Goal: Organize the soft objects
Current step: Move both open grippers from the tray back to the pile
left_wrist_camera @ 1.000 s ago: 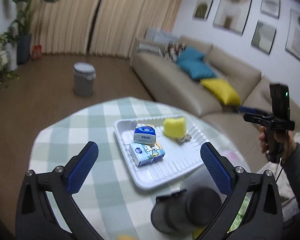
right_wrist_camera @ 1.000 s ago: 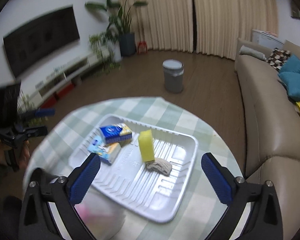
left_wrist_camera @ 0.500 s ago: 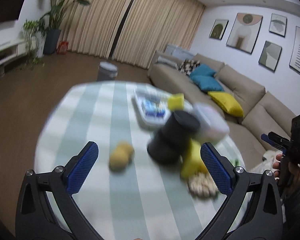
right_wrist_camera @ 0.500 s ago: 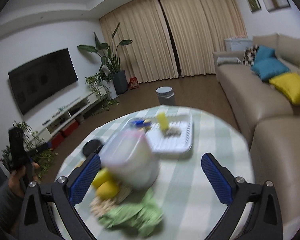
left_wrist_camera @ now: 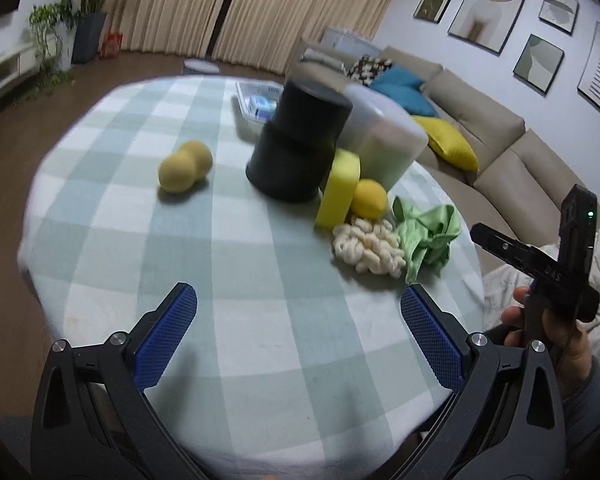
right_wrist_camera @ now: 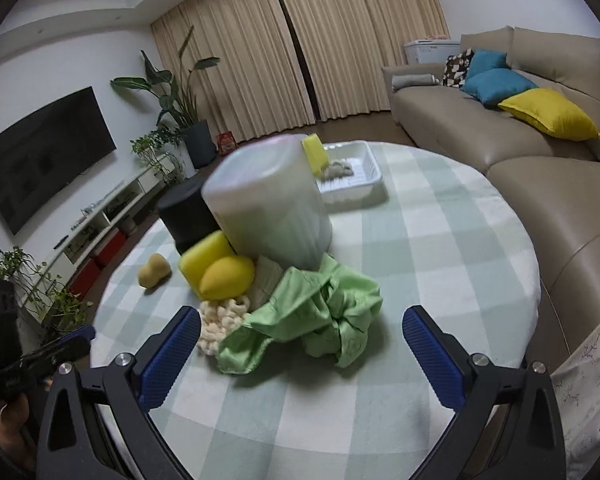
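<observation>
Left gripper (left_wrist_camera: 298,324): you hold it low above the near edge of the tabletop (left_wrist_camera: 228,288); its jaws stand wide apart and hold nothing.
Right gripper (right_wrist_camera: 300,344): your jaws are wide apart here too, with nothing between them; the green cloth (right_wrist_camera: 312,320) lies just in front of them.
Green cloth: crumpled on the tabletop, touching the cream knitted piece (left_wrist_camera: 368,250) at its side.
Yellow sponge block (left_wrist_camera: 338,188): it stands on its edge and leans against the black cylinder (left_wrist_camera: 298,144).
Round yellow sponge (left_wrist_camera: 368,199): it sits between the sponge block and the translucent tub (left_wrist_camera: 384,136), just behind the knitted piece.
Peanut-shaped sponge (left_wrist_camera: 185,165): alone on the checked cloth, well apart from the pile, to the left of the black cylinder.
White tray (right_wrist_camera: 360,176): at the far side of the tabletop, behind the tub; inside it you see another yellow sponge (right_wrist_camera: 315,152) standing upright and a grey knitted piece (right_wrist_camera: 338,168) beside it.
Tissue pack (left_wrist_camera: 262,106): a blue and white pack in the tray, partly hidden by the black cylinder.
</observation>
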A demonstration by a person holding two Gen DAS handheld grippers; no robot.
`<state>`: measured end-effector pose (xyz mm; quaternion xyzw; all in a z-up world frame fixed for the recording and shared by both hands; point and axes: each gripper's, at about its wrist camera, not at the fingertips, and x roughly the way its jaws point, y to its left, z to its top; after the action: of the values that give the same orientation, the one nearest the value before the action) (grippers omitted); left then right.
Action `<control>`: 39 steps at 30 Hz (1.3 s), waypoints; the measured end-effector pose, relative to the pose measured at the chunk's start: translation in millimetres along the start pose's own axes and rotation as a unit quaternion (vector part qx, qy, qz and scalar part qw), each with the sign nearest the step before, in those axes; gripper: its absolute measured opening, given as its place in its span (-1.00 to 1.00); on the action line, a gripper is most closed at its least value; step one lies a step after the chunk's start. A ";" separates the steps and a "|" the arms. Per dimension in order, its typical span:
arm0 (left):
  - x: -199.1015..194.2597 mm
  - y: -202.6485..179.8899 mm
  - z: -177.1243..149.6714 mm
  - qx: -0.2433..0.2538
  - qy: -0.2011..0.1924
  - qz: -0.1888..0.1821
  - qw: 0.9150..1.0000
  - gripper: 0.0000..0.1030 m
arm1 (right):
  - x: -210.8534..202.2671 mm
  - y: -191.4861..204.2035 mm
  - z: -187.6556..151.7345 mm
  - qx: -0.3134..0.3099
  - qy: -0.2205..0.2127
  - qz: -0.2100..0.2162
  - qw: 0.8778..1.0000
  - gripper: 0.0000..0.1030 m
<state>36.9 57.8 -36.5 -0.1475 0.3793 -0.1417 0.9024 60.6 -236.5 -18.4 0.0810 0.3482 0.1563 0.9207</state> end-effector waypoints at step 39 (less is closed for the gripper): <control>61.2 60.7 101.6 0.123 0.093 0.114 0.981 1.00 | 70.8 -1.3 6.9 0.008 0.090 -0.076 0.993 1.00</control>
<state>160.6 107.1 -30.6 0.0224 0.4557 -0.0965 0.8846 115.6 -213.7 -57.1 0.0468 0.4362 0.0902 0.8941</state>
